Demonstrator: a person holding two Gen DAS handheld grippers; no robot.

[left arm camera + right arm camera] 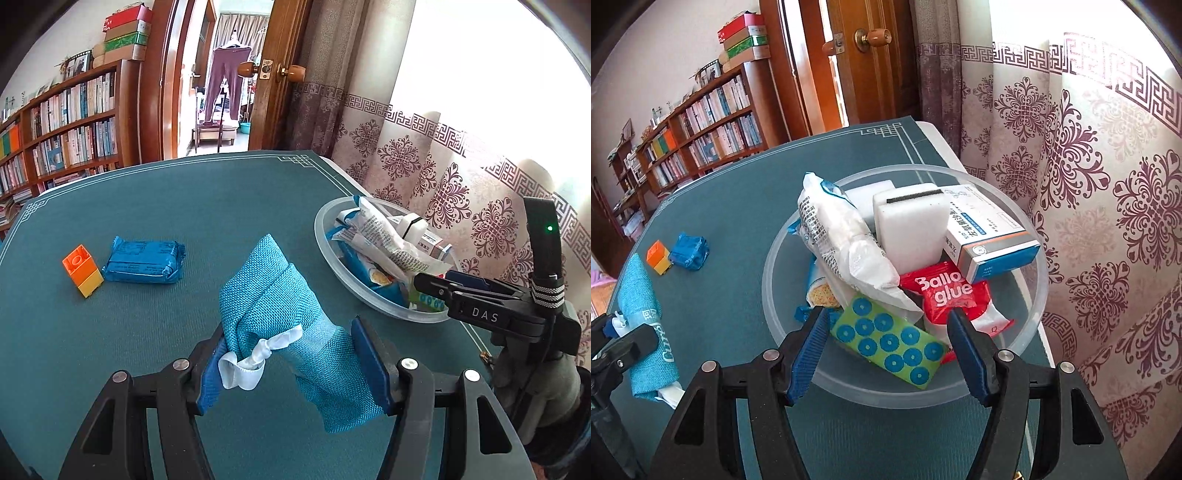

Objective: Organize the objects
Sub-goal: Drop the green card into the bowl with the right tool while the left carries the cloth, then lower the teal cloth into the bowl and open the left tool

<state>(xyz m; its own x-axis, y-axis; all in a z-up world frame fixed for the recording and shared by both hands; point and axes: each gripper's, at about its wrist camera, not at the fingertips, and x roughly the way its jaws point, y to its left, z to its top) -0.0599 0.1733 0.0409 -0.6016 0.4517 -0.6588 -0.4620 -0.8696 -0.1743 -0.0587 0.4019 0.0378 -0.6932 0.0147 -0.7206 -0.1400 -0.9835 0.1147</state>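
Left claw [291, 354] is gripping the soft teal cloth [273, 295], which is drooping above the worktop [184, 206]; bunched folds are offering the surest hold. Right claw [888, 345] is hanging open over the filled bowl [1039, 295].

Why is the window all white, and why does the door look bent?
Left wrist view: daylight through the curtain is overexposed, so that part washes out to white; the fisheye lens bows the door frame and the table edge. Right wrist view: the same glare tops the curtain, the corners go dark, but the bowl and its packets stay sharp.
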